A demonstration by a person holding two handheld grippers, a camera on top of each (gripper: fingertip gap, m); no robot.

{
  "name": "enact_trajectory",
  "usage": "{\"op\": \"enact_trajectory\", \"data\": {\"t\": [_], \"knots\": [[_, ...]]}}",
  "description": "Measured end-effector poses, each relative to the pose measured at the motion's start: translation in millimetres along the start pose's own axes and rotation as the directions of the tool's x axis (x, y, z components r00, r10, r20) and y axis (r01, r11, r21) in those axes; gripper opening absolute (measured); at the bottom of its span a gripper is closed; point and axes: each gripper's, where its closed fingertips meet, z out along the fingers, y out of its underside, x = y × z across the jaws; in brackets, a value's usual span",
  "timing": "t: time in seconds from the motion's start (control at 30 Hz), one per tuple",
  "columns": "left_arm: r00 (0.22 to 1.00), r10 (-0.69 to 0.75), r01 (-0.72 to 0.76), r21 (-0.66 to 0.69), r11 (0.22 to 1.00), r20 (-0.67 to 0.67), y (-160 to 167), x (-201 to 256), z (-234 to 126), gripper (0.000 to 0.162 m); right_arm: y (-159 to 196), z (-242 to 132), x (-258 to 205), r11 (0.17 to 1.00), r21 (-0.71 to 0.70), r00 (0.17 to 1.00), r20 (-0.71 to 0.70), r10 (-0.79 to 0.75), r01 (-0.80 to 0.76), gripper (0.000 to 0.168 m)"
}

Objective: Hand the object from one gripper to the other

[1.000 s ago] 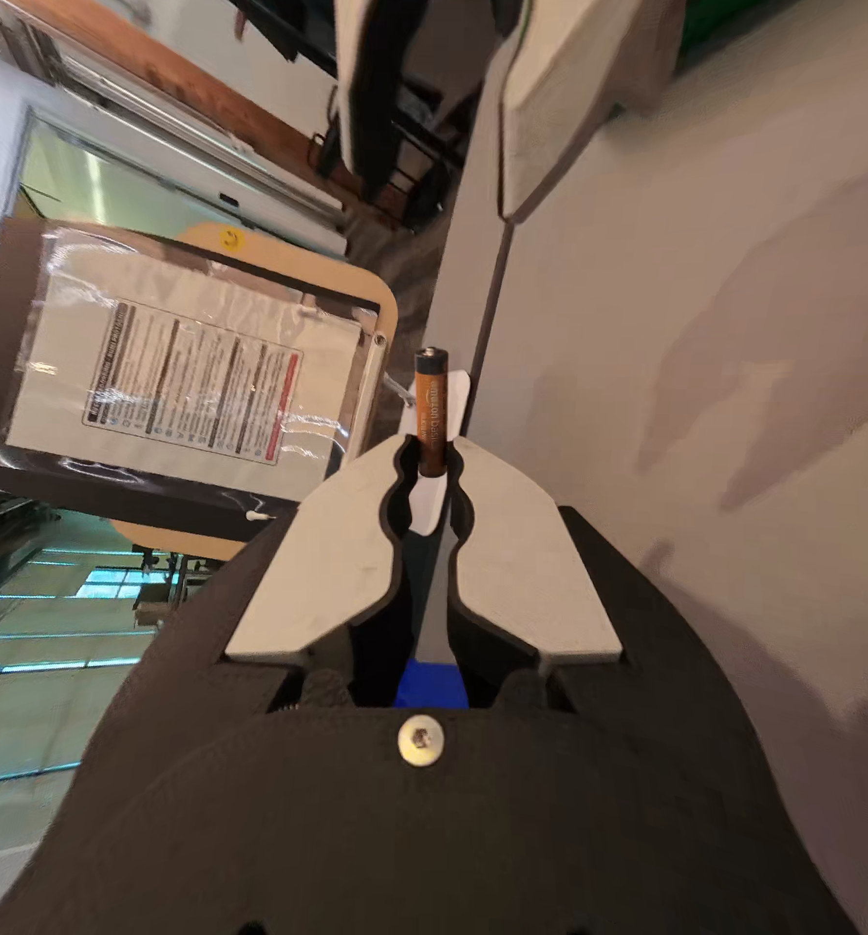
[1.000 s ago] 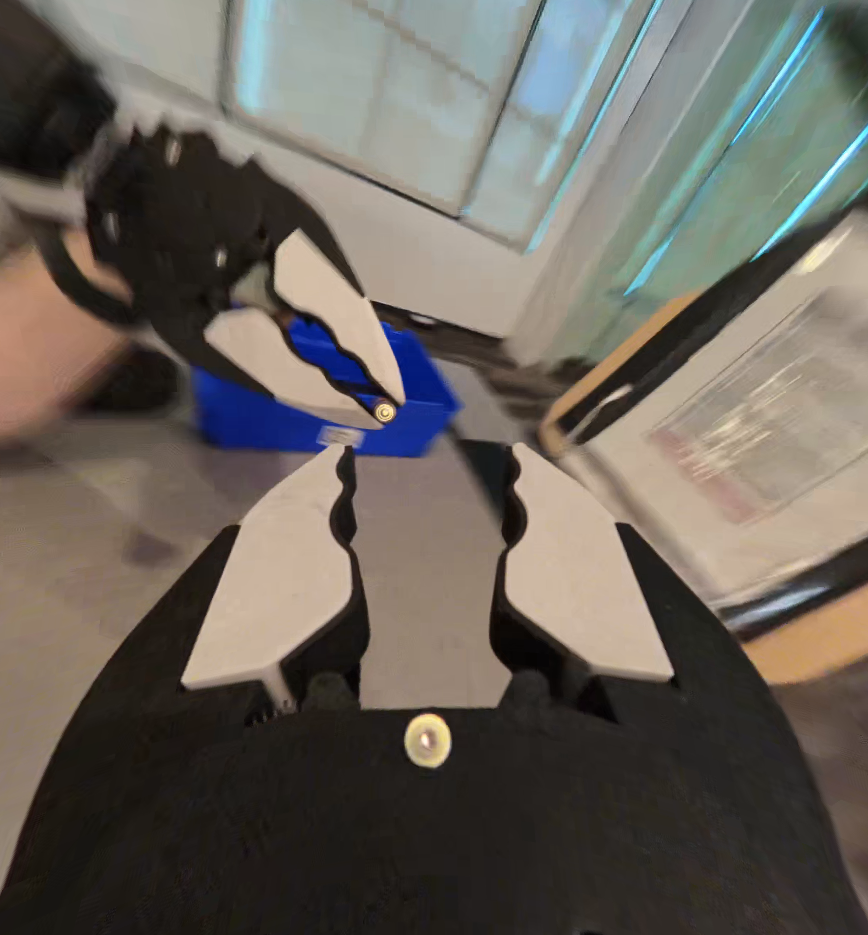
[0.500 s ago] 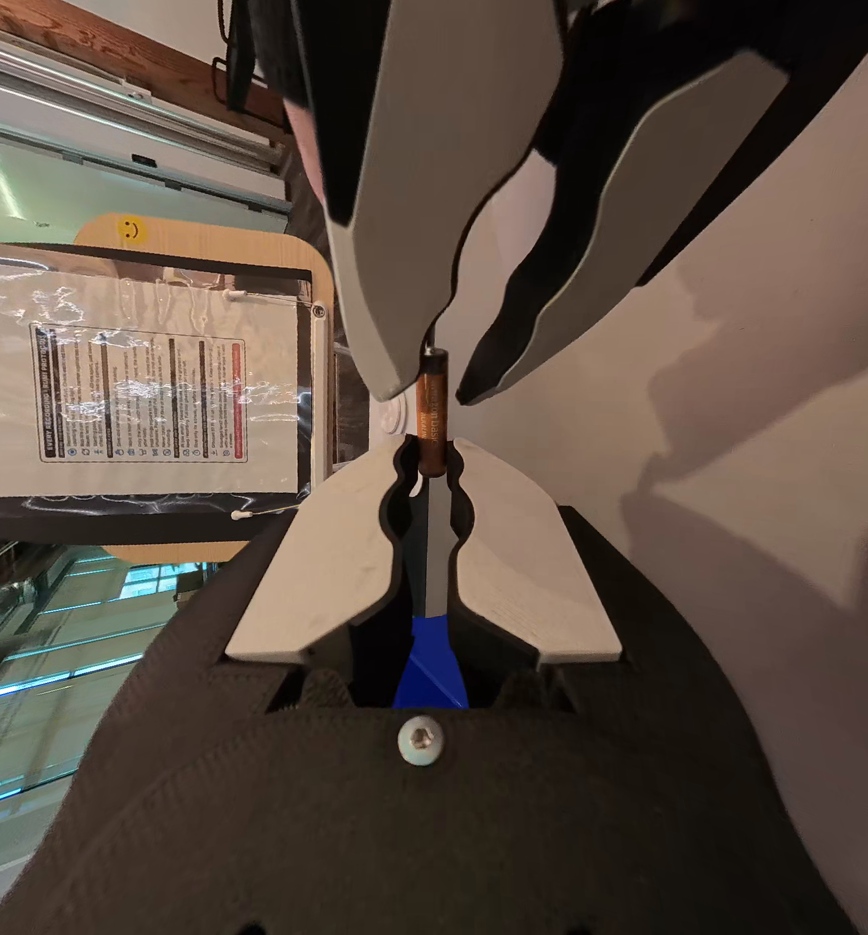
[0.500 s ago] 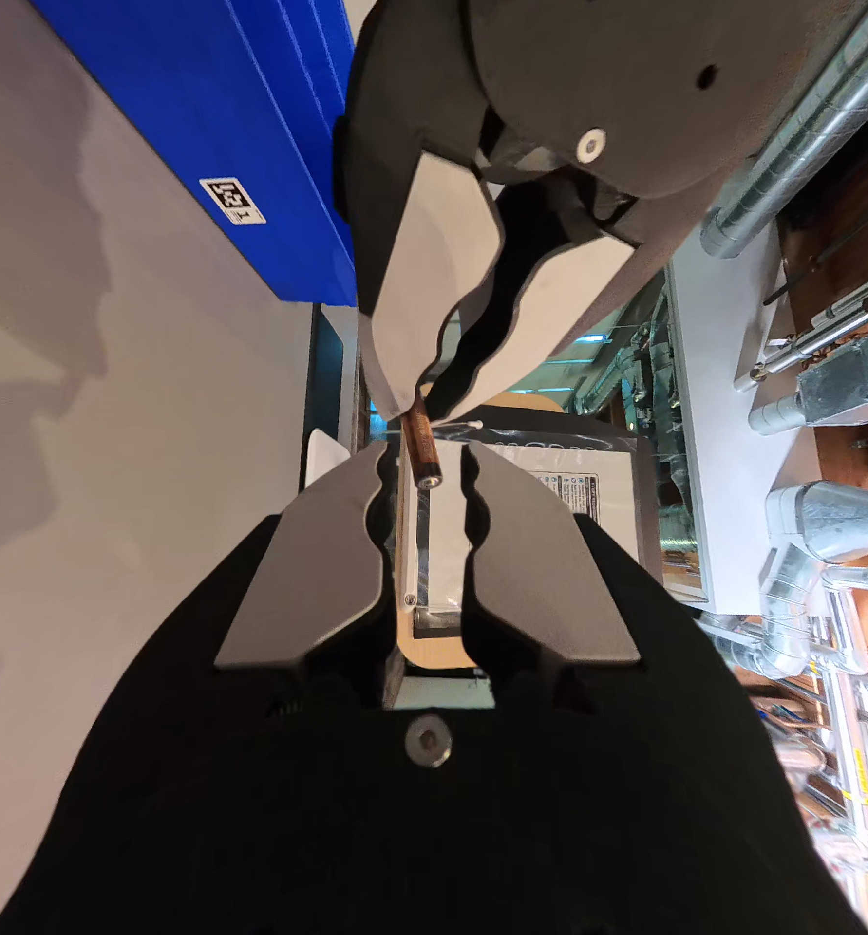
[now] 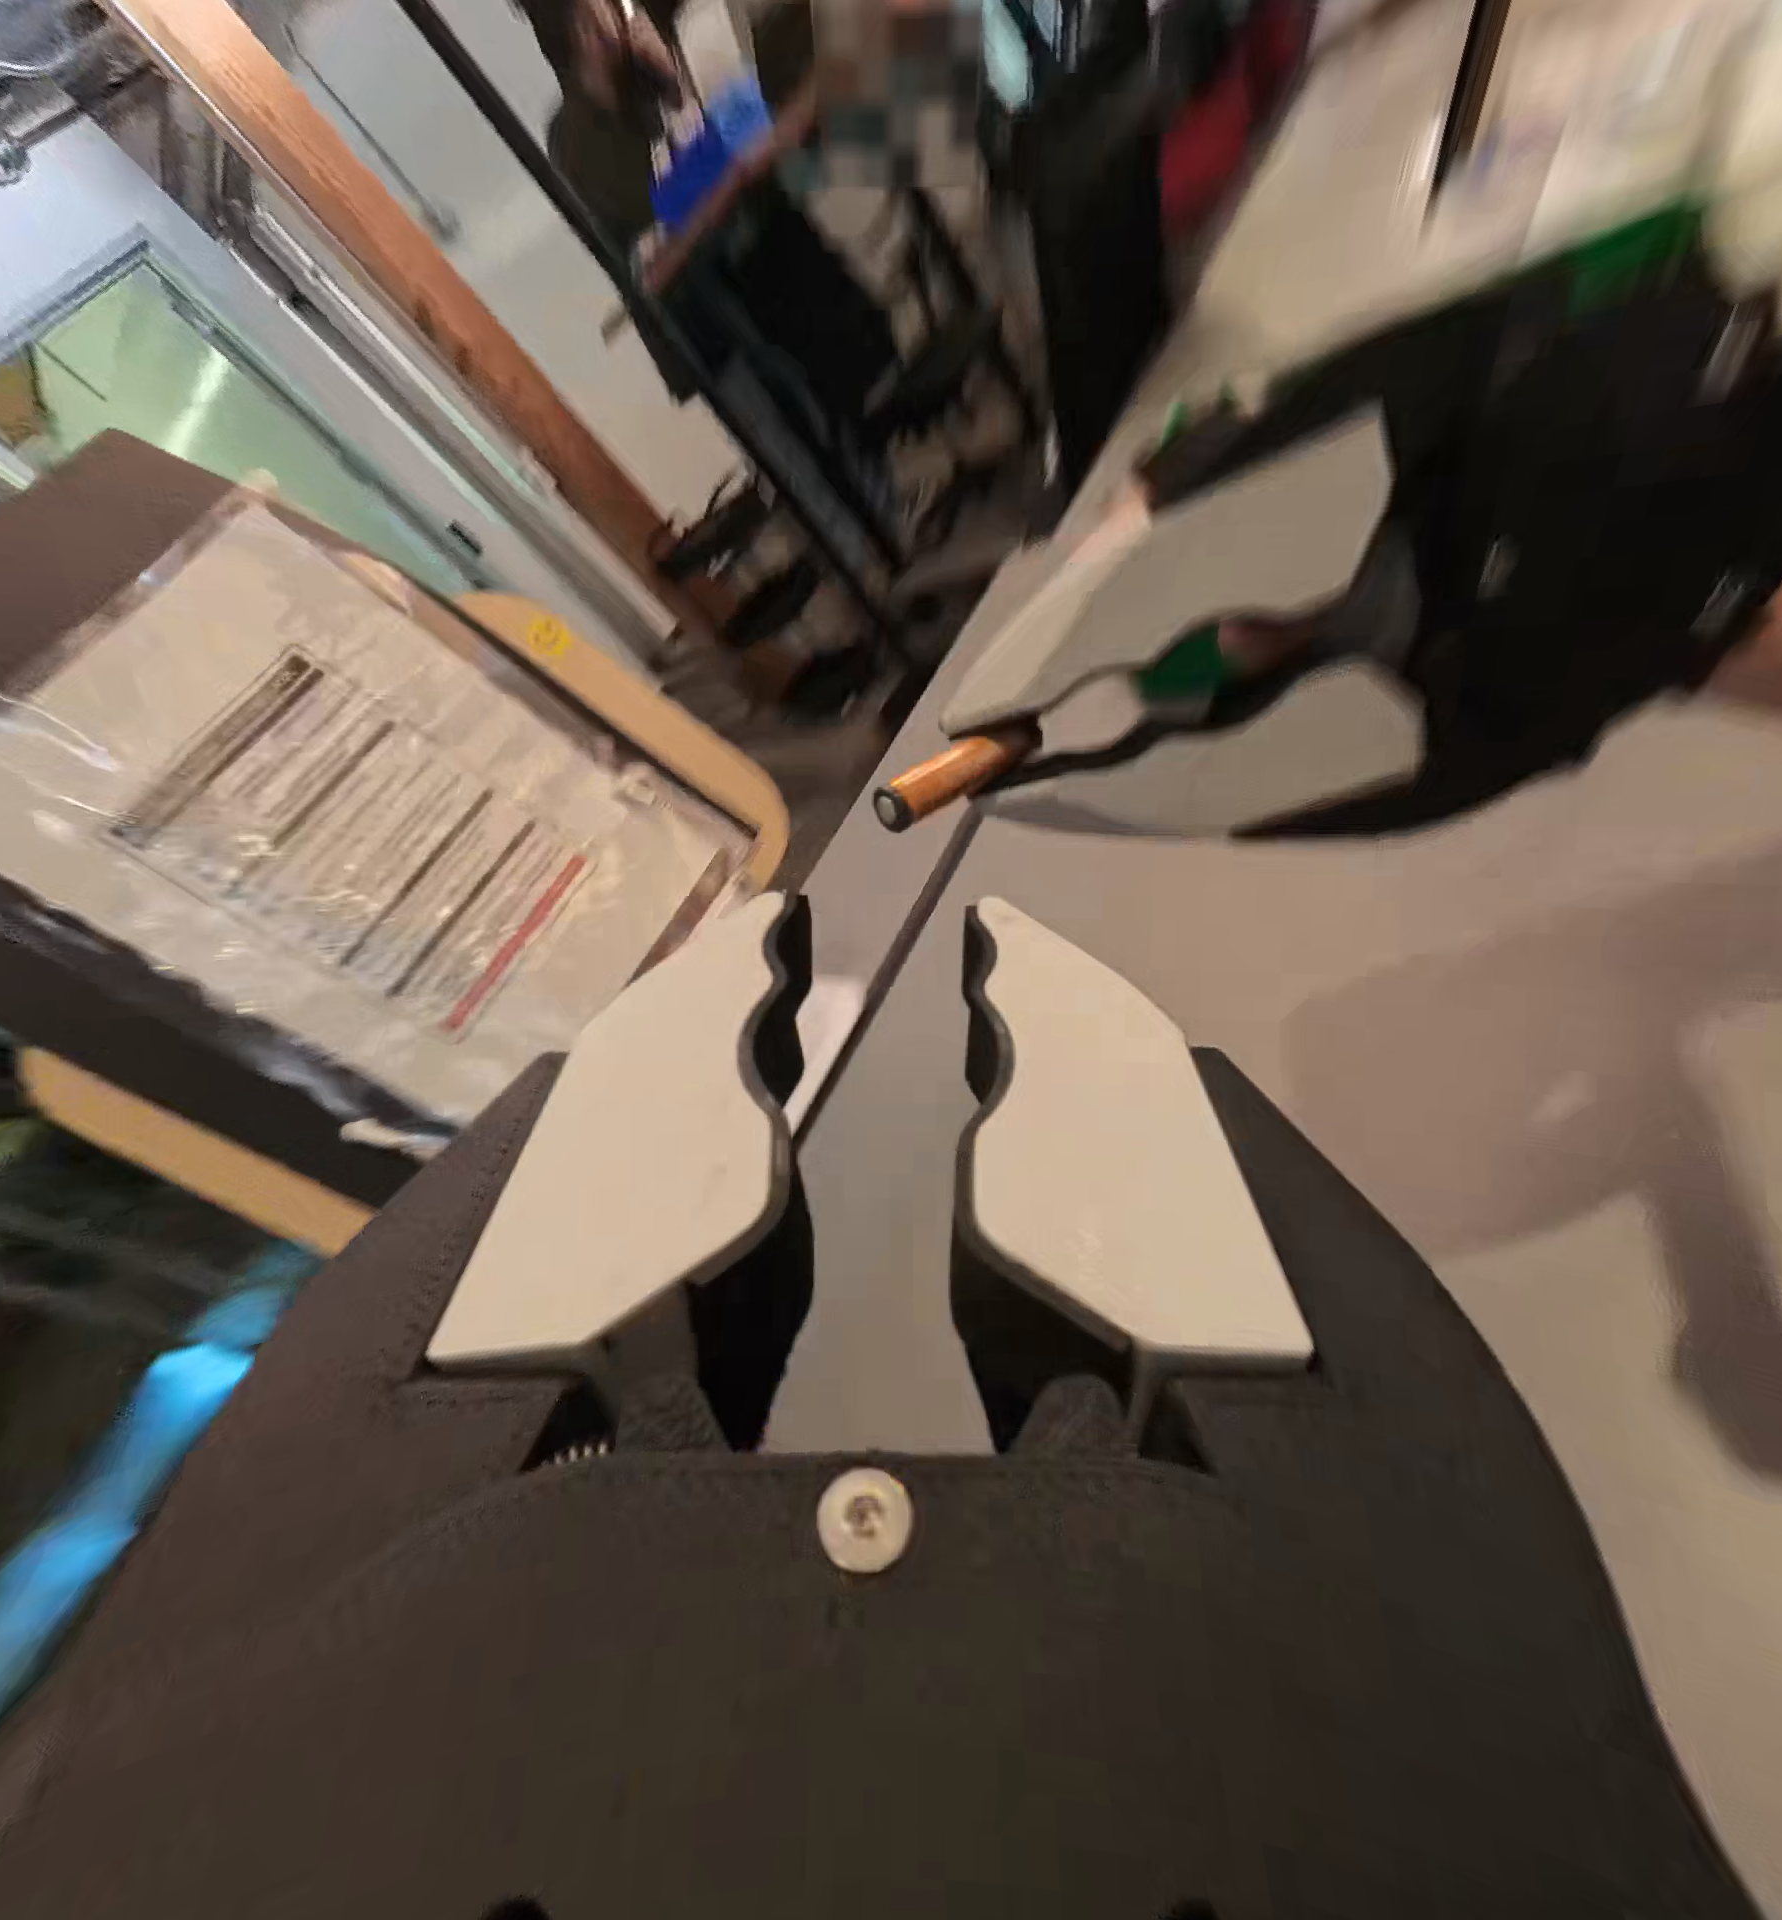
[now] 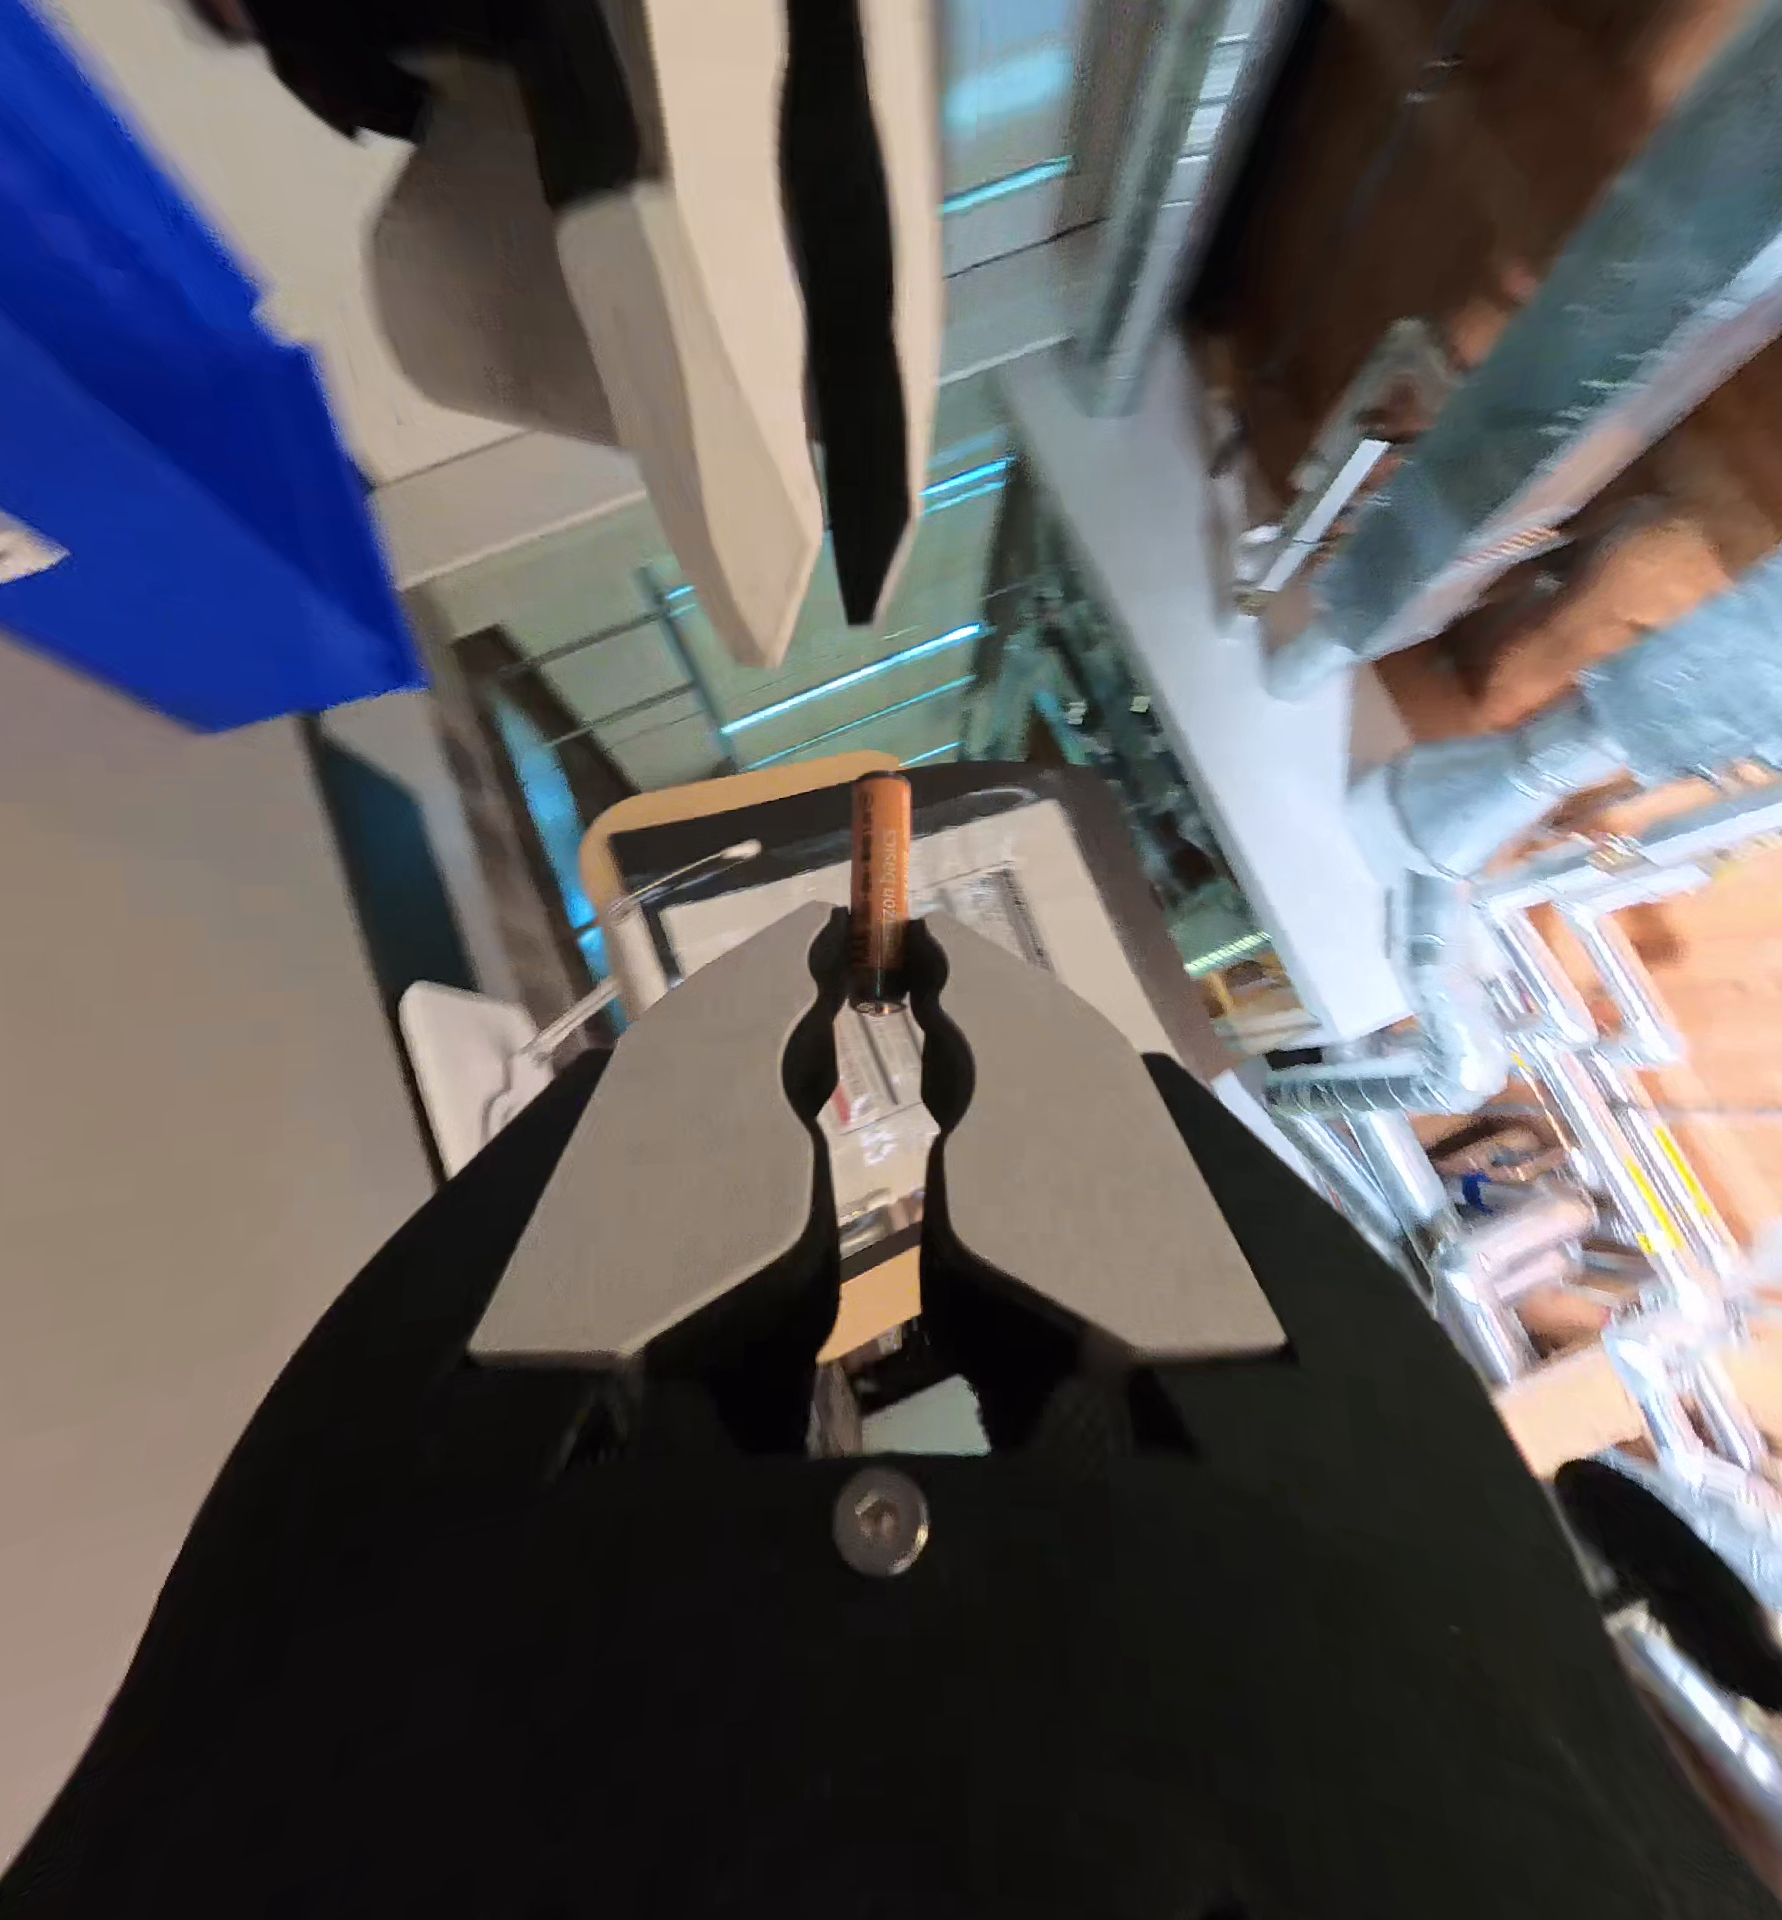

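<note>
A small copper-and-black battery [image 6: 879,883] sticks out from between the tips of my right gripper [image 6: 879,930], which is shut on its lower end. In the left wrist view the same battery [image 5: 944,781] pokes out of the right gripper [image 5: 1017,750], up and to the right. My left gripper [image 5: 887,914] is open and empty, its tips a little below and apart from the battery. In the right wrist view the left gripper's pale fingers [image 6: 731,436] hang at the top, clear of the battery.
A grey table [image 5: 1386,1039] lies to the right in the left wrist view. A blue bin [image 6: 118,457] stands at the left of the right wrist view. A plastic-covered printed sheet on a wooden board [image 5: 326,831] stands beyond the table edge. Shelving and pipes fill the background.
The left gripper has opened and let go of the battery. The right gripper has shut on it and the two grippers have drawn apart.
</note>
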Motion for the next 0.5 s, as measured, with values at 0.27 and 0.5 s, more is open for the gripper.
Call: {"op": "enact_trajectory", "data": {"t": [0.27, 0.5], "knots": [[0.828, -0.493, 0.543, 0.161, 0.824, -0.267, -33, 9, 16, 0.037, -22, -15, 30, 0.973, 0.137, 0.937, -0.274, 0.217, -0.185, 0.011], [0.822, -0.476, 0.543, 0.183, 0.819, -0.312, -40, 16, 14, 0.016, -30, -14, 20, 0.969, 0.163, 0.944, -0.245, 0.220, -0.184, 0.011]]}}
